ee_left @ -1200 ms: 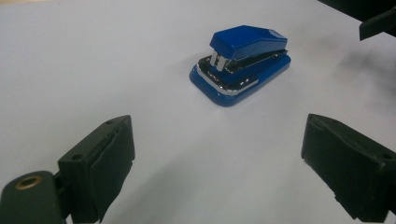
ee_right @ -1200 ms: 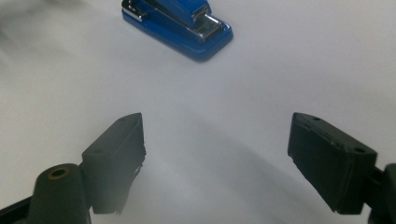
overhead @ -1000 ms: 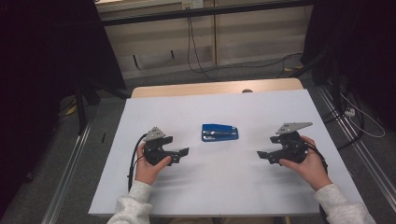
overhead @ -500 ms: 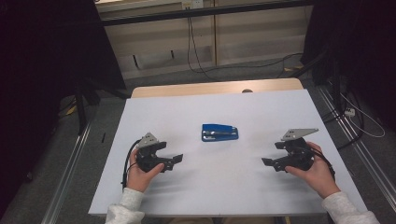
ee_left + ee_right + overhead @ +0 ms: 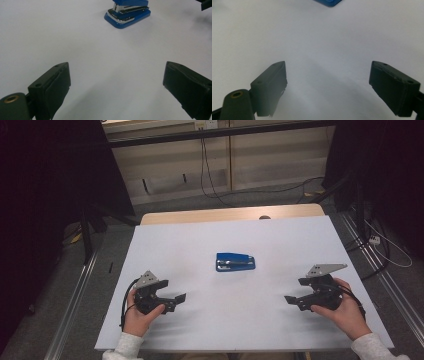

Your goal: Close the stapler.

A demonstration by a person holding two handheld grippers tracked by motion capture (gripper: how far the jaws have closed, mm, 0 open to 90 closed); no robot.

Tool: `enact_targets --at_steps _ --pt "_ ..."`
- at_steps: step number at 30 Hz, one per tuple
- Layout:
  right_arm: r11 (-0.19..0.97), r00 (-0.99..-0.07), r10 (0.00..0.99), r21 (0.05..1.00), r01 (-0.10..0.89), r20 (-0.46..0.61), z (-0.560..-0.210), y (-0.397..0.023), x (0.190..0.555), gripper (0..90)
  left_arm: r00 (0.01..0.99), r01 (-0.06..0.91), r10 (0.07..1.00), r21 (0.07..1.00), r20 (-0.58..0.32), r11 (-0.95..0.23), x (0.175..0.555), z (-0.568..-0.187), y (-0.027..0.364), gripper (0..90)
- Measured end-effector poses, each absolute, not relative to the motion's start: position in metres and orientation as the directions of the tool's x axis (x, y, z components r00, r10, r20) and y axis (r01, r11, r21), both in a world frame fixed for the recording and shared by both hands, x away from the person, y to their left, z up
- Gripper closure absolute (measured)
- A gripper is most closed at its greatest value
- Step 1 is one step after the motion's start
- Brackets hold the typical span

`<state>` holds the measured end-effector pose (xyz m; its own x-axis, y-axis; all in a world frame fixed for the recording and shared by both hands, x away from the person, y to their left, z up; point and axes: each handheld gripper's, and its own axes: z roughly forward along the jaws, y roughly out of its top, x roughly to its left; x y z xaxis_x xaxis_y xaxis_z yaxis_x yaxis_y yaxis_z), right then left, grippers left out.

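Both black two-jaw grippers are held wide open and empty, the left gripper and the right gripper well apart on either side of the blue metal-and-plastic stapler. The stapler is seen lying flat on the white tabletop, beyond and between them. No grasp has been made yet; approach and pickup are judged to remain.

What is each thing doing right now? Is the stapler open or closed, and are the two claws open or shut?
Blue stapler: closed, lying flat on the white table, untouched.
Left claw: open, holding nothing, apart from the stapler.
Right claw: open, holding nothing, apart from the stapler.
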<state>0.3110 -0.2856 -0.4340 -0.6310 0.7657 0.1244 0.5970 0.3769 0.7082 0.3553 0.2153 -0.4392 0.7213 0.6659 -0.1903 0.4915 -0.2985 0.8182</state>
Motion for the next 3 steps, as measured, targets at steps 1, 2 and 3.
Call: enact_targets --at_steps 1,2,3 --pt "0.377 -0.632 0.765 0.709 0.596 0.124 -0.4338 -0.2857 0.3109 14.0 0.718 0.494 0.670 0.818 -0.191 -0.296 0.3547 -0.4393 0.2168 7.8" --pt "0.377 -0.634 0.764 0.711 0.594 0.125 -0.4334 -0.2857 0.3111 14.0 0.715 0.494 0.672 0.818 -0.191 -0.293 0.3544 -0.4394 0.2174 7.8" --pt "0.377 -0.633 0.765 0.711 0.593 0.122 -0.4333 -0.2857 0.3114 14.0 0.714 0.495 0.675 0.818 -0.189 -0.294 0.3542 -0.4394 0.2182 7.8"
